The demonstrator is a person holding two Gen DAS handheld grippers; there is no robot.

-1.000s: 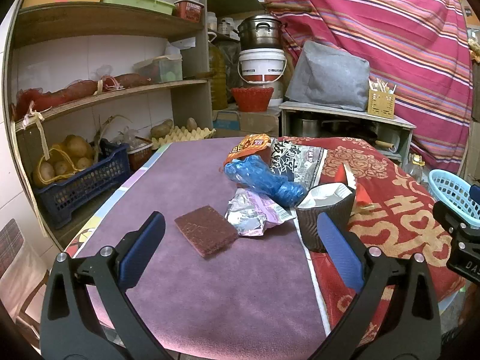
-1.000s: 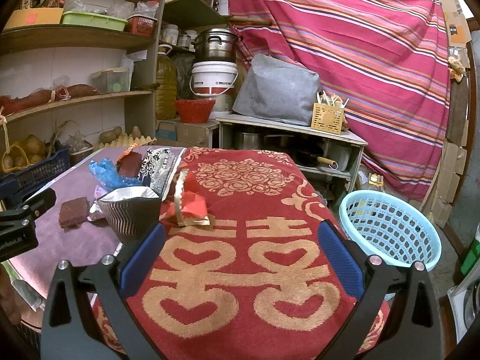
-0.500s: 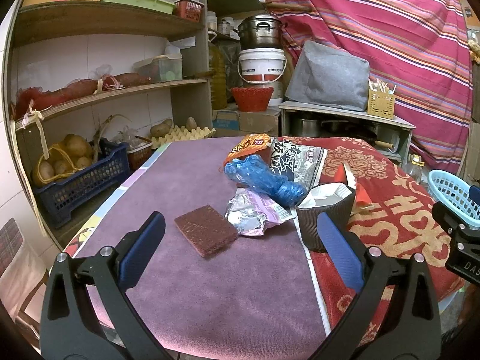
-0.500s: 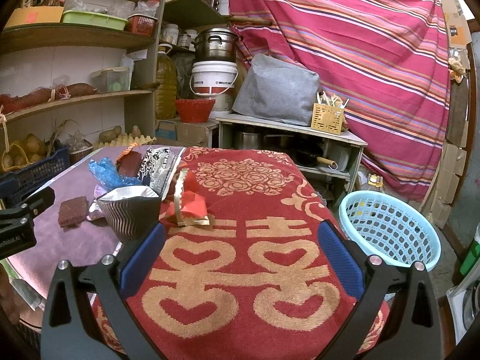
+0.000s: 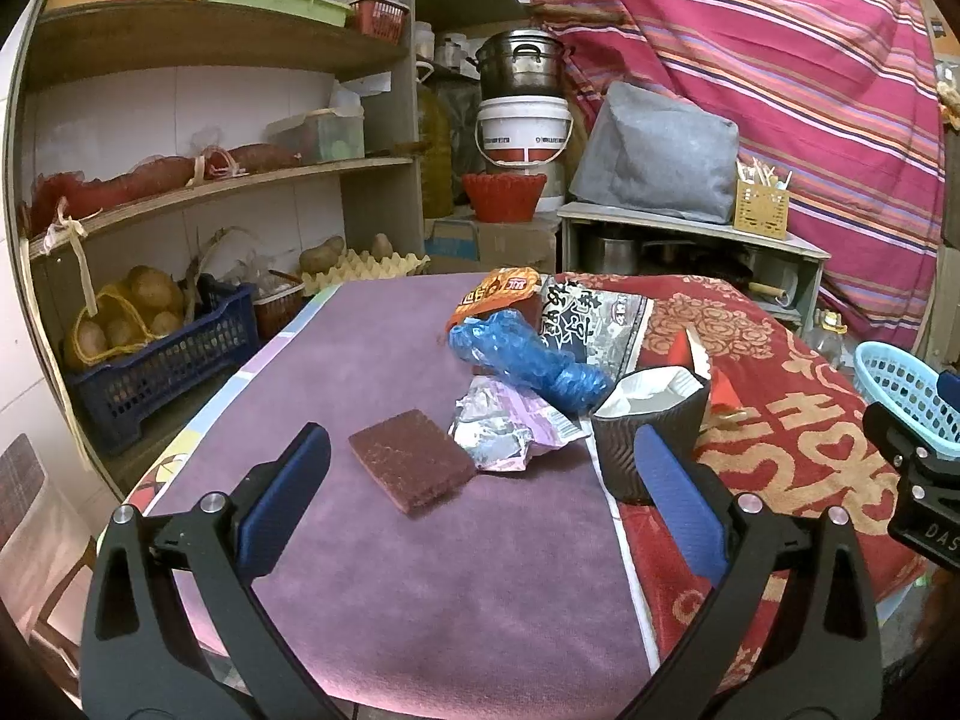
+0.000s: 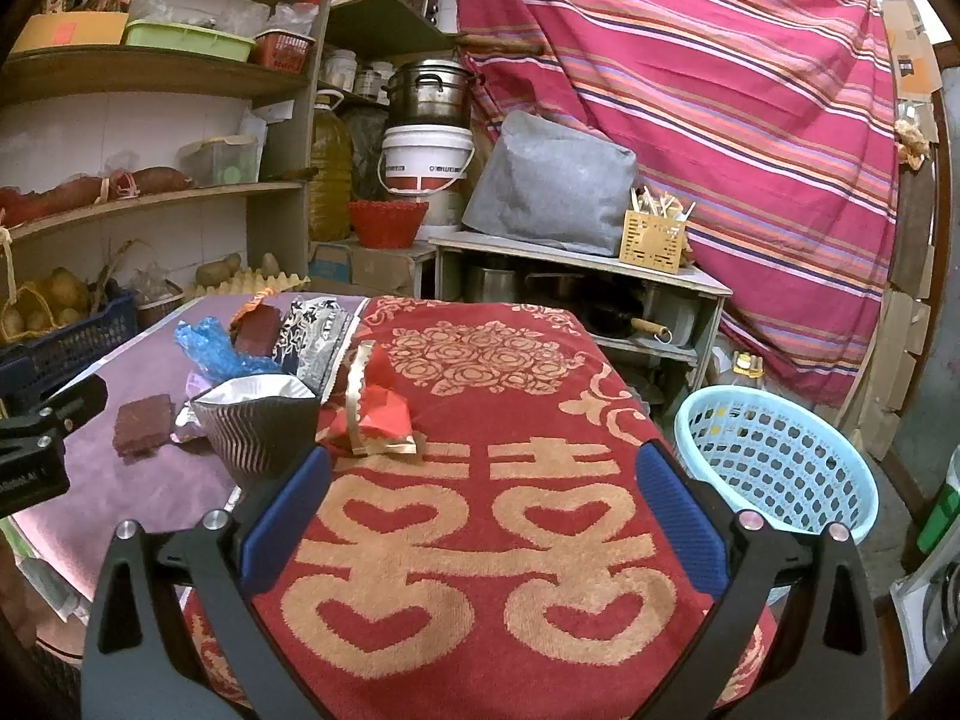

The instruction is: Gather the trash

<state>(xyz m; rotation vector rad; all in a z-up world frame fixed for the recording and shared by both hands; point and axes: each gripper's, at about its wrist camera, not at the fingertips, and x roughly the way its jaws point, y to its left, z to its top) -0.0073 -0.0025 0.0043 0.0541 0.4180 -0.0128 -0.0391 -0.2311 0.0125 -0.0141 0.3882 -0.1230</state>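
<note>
- Hovering above the cloth-covered worktop, both left tongs and right tongs gape wide, empty.
- Crumpled wrappers, a blue plastic bag and dark ribbed paper cup lie mid-worktop.
- Light-blue plastic basket sits beside the worktop.

A striped red curtain hangs behind a low cabinet carrying a grey cushion and a yellow utensil holder. Beside it, a steel pot sits on a white bucket above a red basket. Wooden shelves hold sweet potatoes; potatoes fill a blue crate.
</note>
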